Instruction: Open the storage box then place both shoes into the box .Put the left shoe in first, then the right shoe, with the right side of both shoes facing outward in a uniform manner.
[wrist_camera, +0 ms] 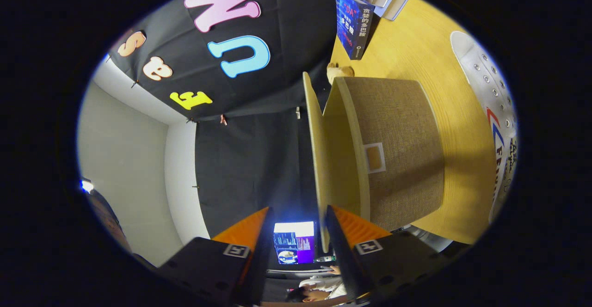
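Note:
The view is rolled on its side, so the wooden table runs upright. On it stands the brown woven storage box. Its flat tan lid is swung away from the opening, baring the pale inside. The lid's free edge reaches down between my fingers and lies against the inner face of one finger. The other finger stands well apart from it. My gripper is open. A white lace-up shoe lies on the table beyond the box.
Several books stand and lie on the table at the box's far end, with a small tan object beside them. Past the fingers a lit screen glows, and a person sits below it.

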The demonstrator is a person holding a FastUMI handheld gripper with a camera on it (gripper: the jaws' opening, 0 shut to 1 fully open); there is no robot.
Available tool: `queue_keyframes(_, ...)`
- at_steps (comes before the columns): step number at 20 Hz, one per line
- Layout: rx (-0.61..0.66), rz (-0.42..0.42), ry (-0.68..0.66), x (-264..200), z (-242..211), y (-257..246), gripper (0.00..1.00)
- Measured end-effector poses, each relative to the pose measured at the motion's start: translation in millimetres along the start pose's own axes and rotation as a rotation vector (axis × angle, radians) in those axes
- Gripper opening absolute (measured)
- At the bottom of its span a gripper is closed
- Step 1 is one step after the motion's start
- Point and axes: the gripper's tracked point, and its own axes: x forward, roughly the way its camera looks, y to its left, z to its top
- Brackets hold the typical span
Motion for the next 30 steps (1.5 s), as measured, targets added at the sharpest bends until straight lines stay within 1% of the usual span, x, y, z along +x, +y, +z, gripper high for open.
queue_keyframes(1,-0.002,0.007,0.007,4,0,2,0.46)
queue_keyframes(2,-0.006,-0.007,0.022,8,-5,3,0.46)
queue_keyframes(3,-0.032,-0.067,0.003,11,-1,-5,0.34)
queue_keyframes(4,-0.058,-0.119,-0.045,16,4,-14,0.23)
queue_keyframes(5,-0.054,-0.125,-0.051,21,5,-12,0.11)
queue_keyframes(6,-0.050,-0.128,-0.042,21,1,-8,0.07)
queue_keyframes(7,-0.058,-0.133,-0.059,21,2,-4,0.05)
queue_keyframes(10,-0.095,-0.188,-0.116,29,4,5,0.05)
queue_keyframes(13,-0.102,-0.198,-0.120,43,-4,29,0.05)
queue_keyframes(16,-0.178,-0.254,-0.146,61,-3,42,0.05)
queue_keyframes(21,-0.212,-0.257,-0.168,105,-9,80,0.05)
queue_keyframes(26,-0.229,-0.252,-0.155,160,-21,99,0.06)
queue_keyframes(29,-0.232,-0.248,-0.138,194,-30,104,0.06)
queue_keyframes(30,-0.231,-0.245,-0.150,205,-30,105,0.06)
